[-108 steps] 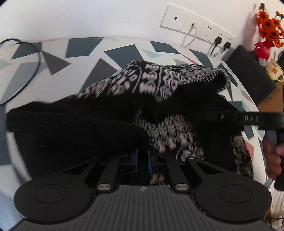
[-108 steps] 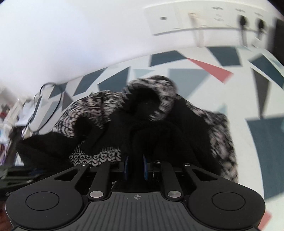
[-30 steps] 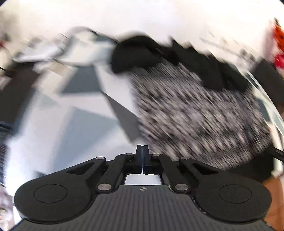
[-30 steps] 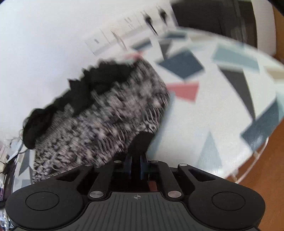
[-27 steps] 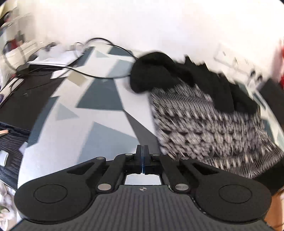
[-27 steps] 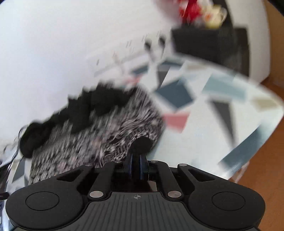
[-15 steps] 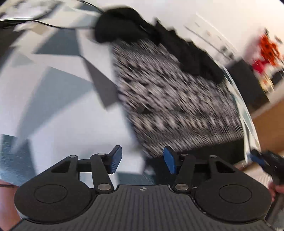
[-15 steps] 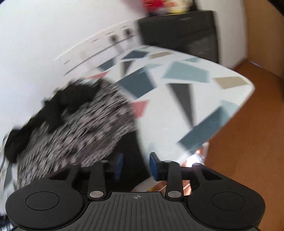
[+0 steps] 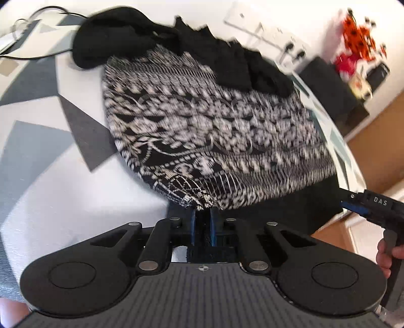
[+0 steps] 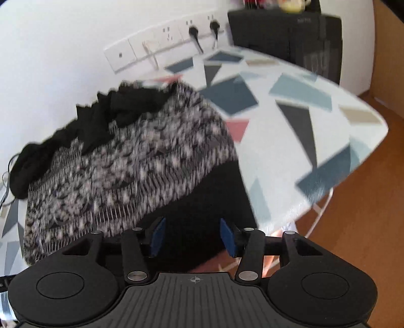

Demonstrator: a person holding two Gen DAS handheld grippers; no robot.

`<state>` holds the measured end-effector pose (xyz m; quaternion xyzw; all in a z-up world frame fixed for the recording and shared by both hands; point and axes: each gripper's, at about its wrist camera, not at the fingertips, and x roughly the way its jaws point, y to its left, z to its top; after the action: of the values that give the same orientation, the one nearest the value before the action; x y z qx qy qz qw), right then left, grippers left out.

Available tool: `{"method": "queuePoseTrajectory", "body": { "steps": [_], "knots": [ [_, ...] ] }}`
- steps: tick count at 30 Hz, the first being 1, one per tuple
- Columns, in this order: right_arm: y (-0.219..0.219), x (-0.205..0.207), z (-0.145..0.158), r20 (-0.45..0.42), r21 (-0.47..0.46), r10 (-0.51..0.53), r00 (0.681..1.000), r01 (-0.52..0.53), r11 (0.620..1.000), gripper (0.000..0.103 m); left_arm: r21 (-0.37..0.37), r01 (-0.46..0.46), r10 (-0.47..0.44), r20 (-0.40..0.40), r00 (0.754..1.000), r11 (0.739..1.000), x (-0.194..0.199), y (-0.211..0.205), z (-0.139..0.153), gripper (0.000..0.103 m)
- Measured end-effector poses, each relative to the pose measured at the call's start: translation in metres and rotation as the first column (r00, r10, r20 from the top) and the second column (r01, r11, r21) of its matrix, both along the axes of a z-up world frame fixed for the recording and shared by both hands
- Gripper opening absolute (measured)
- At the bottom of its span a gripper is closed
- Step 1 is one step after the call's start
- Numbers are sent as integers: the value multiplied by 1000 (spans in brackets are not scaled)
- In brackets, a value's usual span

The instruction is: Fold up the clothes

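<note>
A black-and-white patterned knit garment (image 9: 214, 126) lies spread on the table's geometric-print cover (image 9: 45, 164), its black sleeves bunched at the far end. My left gripper (image 9: 203, 224) is at the near hem, its jaws closing, and the patterned edge is pinched between the blue pads. In the right wrist view the garment (image 10: 131, 164) ends in a black hem band (image 10: 202, 199) hanging over the table's edge. My right gripper (image 10: 192, 236) is opening, with that black band between its spread pads and no pad pressing on it. The right gripper (image 9: 363, 204) also shows at the far right, held by a hand (image 9: 388, 252).
Wall sockets with two plugs (image 10: 202, 30) sit behind the table (image 10: 290, 106). A black box (image 10: 285, 32) stands at the far right end, orange flowers (image 9: 361, 25) above it. A cable (image 9: 38, 15) trails at the far left. Wooden floor (image 10: 366, 227) lies beyond the table's rounded edge.
The bunched garment now lies spread flat. The left jaws, wide apart half a second ago, have come together on the near hem. The right jaws have let go and spread wider.
</note>
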<state>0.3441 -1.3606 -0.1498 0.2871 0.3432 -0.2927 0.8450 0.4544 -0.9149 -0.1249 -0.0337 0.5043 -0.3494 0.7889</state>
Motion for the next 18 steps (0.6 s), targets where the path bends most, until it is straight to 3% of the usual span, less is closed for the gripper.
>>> {"method": "queuePoseTrajectory", "body": {
  "steps": [3,6,11,15,18],
  "knots": [
    [-14,4,10,27,-31,-24,999,25,999,46,-17,-83,84,65,994,996,6,19,20,11],
    [-32,9,12,58,-36,-46,997,49,998,46,35,-170,161,185,969,985,12,41,32,11],
    [-39,32,-2,52,-23,-18,998,19,1000,46,104,-275,260,134,956,956,24,70,17,11],
    [-22,59,-21,10,-7,91,996,-91,996,46,147,-300,285,111,952,943,17,76,7,11],
    [-2,73,-29,-17,-58,151,988,-151,987,49,144,-310,298,98,949,940,12,81,9,11]
  ]
}}
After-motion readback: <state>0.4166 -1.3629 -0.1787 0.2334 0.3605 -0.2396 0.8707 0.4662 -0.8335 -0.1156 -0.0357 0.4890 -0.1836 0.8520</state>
